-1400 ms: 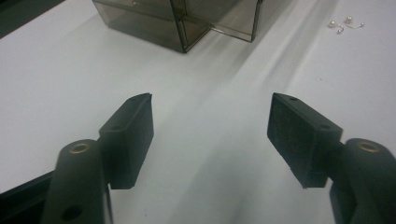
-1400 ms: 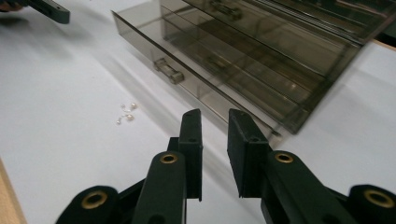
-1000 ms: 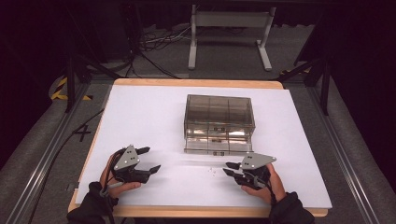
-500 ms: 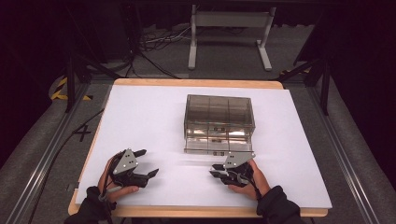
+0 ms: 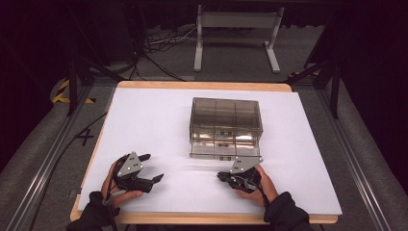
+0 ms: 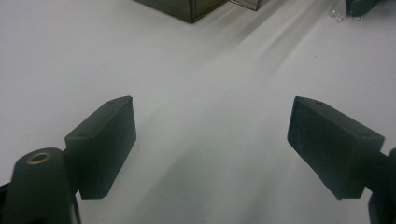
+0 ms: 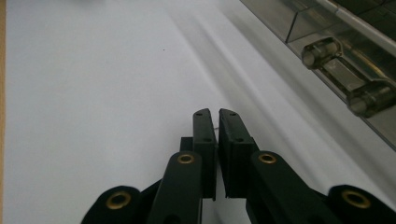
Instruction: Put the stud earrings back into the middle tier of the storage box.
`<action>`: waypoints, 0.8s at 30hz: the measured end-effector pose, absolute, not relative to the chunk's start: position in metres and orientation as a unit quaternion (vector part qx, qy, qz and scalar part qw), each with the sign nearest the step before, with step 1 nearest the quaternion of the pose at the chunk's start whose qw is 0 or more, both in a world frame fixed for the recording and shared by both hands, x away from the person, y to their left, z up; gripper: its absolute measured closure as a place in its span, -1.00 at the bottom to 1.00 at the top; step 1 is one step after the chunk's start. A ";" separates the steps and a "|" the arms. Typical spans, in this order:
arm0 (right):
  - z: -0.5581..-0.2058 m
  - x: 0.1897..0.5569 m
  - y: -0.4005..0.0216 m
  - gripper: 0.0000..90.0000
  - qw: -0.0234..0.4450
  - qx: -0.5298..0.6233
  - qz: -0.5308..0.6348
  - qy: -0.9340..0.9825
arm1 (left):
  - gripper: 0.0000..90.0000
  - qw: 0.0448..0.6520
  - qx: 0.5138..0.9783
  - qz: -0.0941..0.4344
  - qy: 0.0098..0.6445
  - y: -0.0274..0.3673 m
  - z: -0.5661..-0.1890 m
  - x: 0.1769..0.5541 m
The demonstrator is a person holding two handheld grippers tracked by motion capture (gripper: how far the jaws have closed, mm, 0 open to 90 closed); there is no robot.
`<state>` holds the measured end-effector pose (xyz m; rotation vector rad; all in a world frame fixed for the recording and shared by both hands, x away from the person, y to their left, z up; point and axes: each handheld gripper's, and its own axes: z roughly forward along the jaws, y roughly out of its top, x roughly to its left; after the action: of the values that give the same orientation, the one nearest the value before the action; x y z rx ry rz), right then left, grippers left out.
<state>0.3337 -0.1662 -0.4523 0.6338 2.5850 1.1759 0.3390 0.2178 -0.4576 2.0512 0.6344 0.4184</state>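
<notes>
A smoky see-through drawer box [image 5: 226,115] stands in the middle of the white table [image 5: 154,120], its bottom drawer [image 5: 223,150] pulled out slightly. My left gripper [image 5: 154,167] rests on the table at the near left, and its jaws have just been opening. In the left gripper view this gripper [image 6: 212,107] stands wide with only bare table between its pads. My right gripper [image 5: 219,176] lies in front of the drawer, pointing left. Its jaws [image 7: 217,113] have just been closing to a thin slit, and I make out nothing between them. The drawer's clear handle [image 7: 345,79] is to their right.
A few tiny clear bits [image 6: 336,13] lie on the table beside the right gripper [image 6: 362,4]. A metal stand [image 5: 235,33] and cables are on the floor beyond the table's far edge. Wide white surface lies to the left of the box.
The right hand has slid left and lower in front of the drawer, and its jaws have come together. The left gripper's jaws stand a little wider; that hand has kept still.
</notes>
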 end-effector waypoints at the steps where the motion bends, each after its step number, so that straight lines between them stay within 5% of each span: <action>1: -0.452 0.333 -0.166 0.92 0.116 0.218 0.401 0.882 | -0.64 0.462 0.831 0.168 0.260 0.218 -0.458 0.339; 24: -0.421 0.313 -0.180 0.93 0.152 0.217 0.426 0.865 | -0.66 0.448 0.838 0.187 0.249 0.214 -0.457 0.339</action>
<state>0.3133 -0.1804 -0.4210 0.6218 2.4831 1.2236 0.3395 0.2140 -0.4574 2.0734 0.6172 0.4616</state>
